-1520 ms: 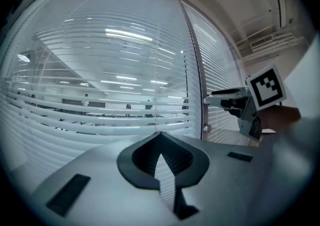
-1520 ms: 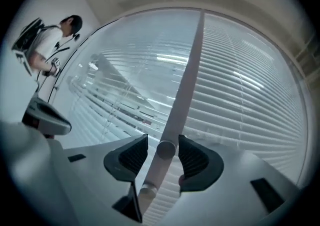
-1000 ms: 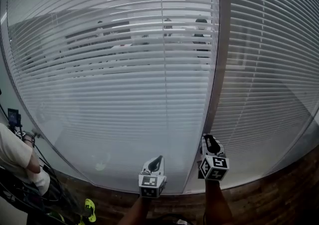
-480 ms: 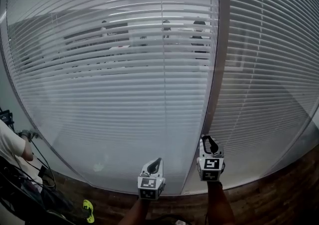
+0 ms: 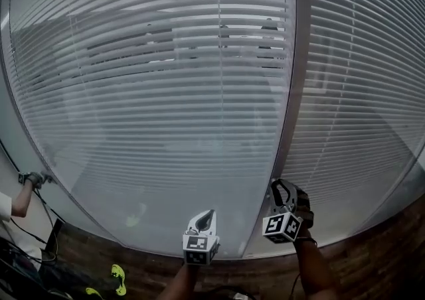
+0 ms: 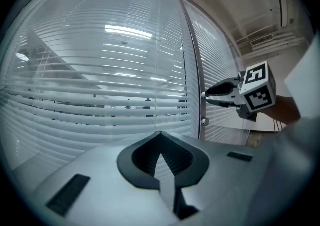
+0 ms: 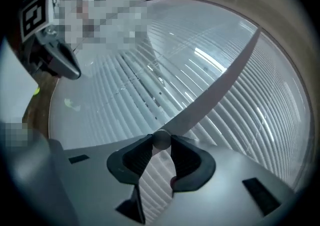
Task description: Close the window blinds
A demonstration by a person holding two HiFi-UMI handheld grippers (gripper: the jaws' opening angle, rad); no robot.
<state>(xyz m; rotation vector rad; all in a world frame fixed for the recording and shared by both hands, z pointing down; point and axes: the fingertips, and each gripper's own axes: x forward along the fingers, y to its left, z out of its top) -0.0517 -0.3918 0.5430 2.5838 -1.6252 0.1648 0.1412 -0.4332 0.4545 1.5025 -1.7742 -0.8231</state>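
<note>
Okay, step: twist the tilt knob (image 7: pixel 161 140) on the frame (image 5: pixel 289 113) | right hand-held gripper (image 5: pixel 281 189) clamped on it, left hand-held gripper (image 6: pixel 160 135) pinched shut, empty | blinds (image 5: pixel 166 93) straight ahead, looking partly open | tip: roll your wrist slowly, pinch firm so it doesn't slip

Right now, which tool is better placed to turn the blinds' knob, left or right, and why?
Right. The right tool is shut on the round knob at the window frame; the left tool hangs shut and empty before the blinds, away from that knob.
</note>
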